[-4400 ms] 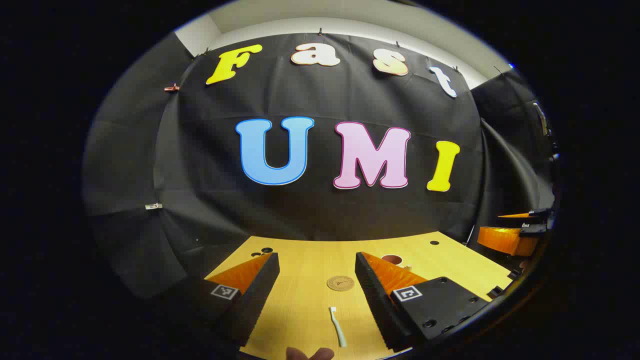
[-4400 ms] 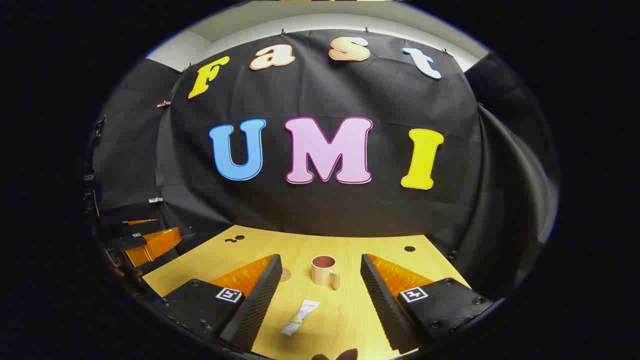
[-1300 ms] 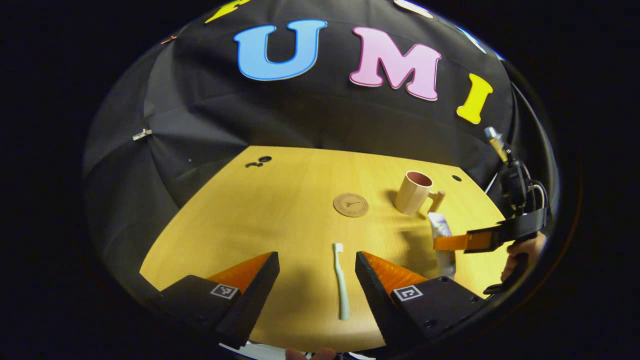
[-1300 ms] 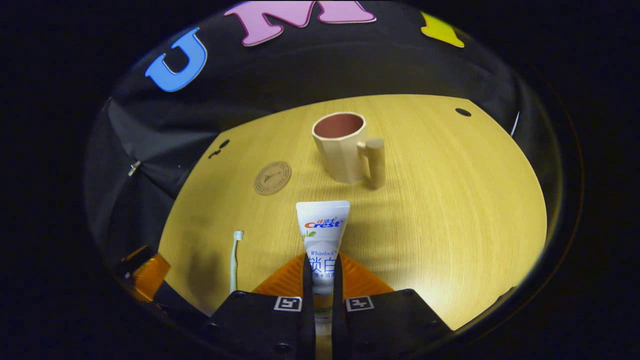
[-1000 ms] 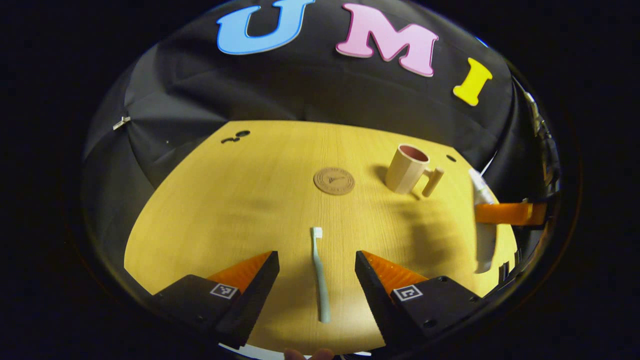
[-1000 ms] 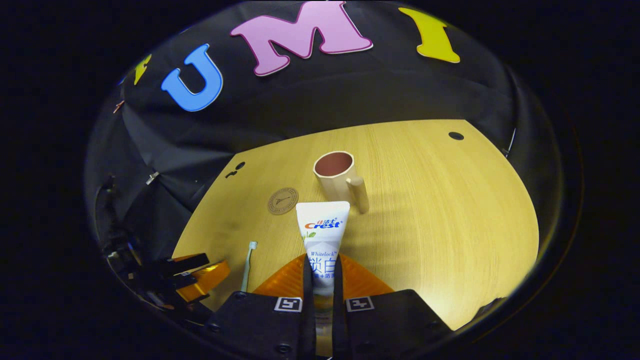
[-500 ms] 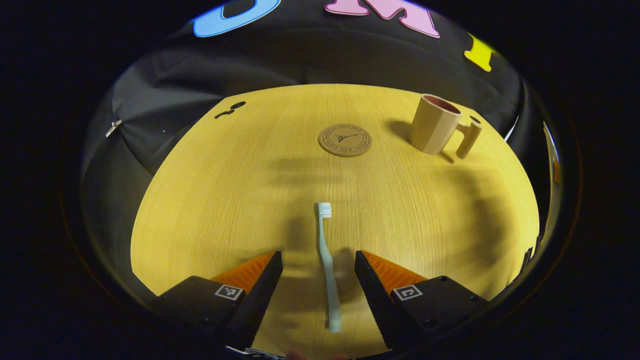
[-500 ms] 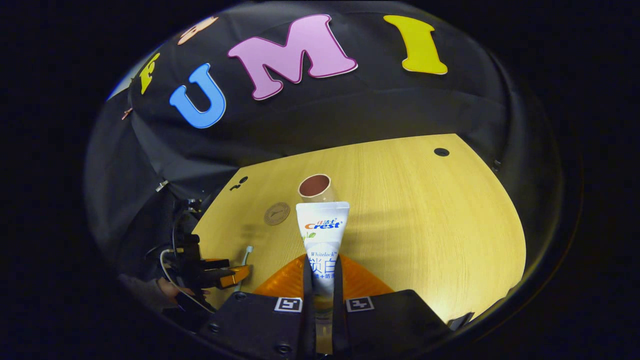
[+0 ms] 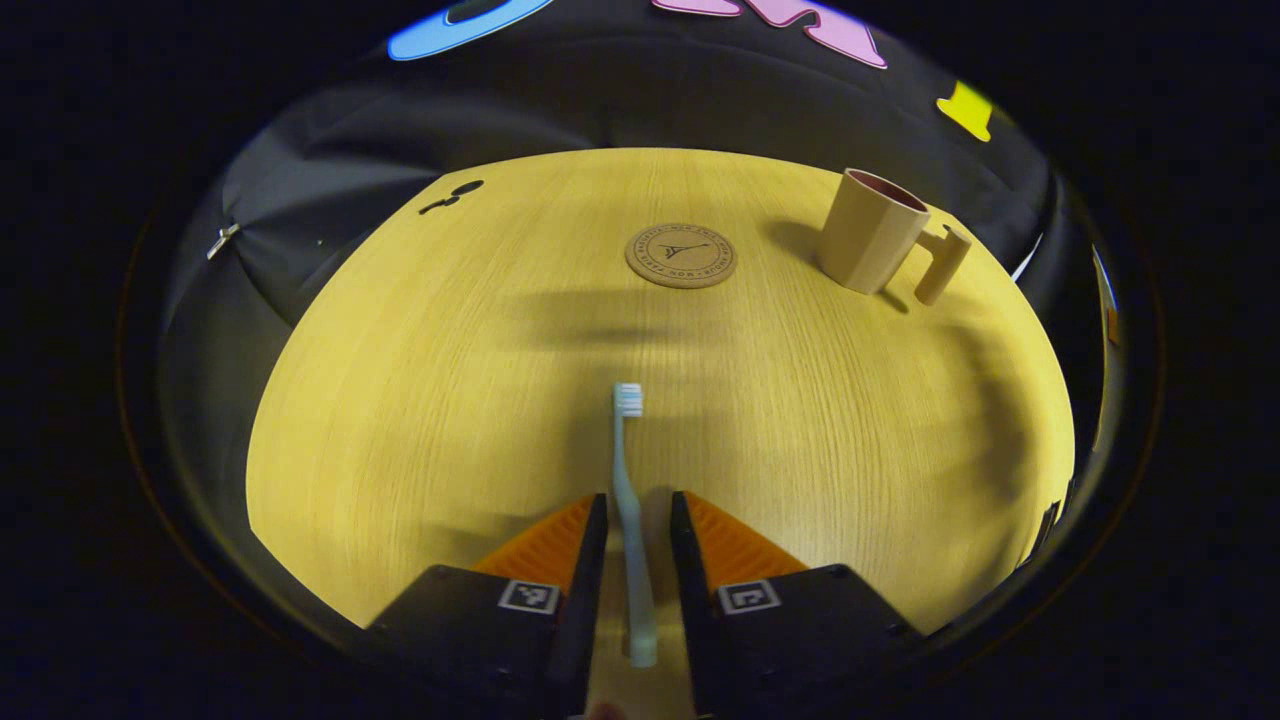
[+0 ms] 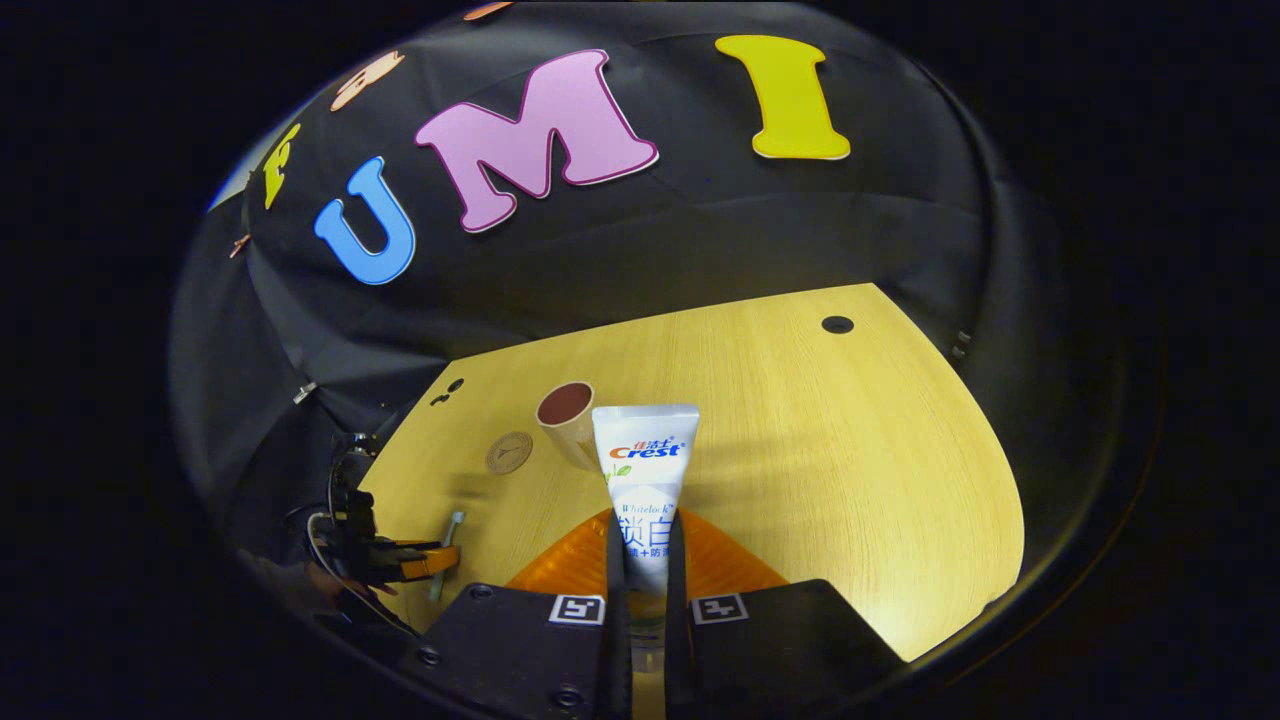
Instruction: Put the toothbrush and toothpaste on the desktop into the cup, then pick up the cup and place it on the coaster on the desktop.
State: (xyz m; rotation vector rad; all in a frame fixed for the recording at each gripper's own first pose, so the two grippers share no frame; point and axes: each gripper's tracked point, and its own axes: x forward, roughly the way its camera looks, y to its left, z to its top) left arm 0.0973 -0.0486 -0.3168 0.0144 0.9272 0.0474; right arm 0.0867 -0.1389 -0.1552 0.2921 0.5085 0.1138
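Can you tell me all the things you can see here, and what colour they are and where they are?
toothbrush: one, pale blue-green with white bristles, lying on the table between the left gripper's fingers
toothpaste tube: one, white, held up above the table by the right gripper
cup: one, beige outside and reddish inside, with a handle, standing at the far right of the table
coaster: one, round, brown, flat on the table left of the cup
table: one, light wood
left gripper: one, fingers close on either side of the toothbrush handle
right gripper: one, shut on the toothpaste tube
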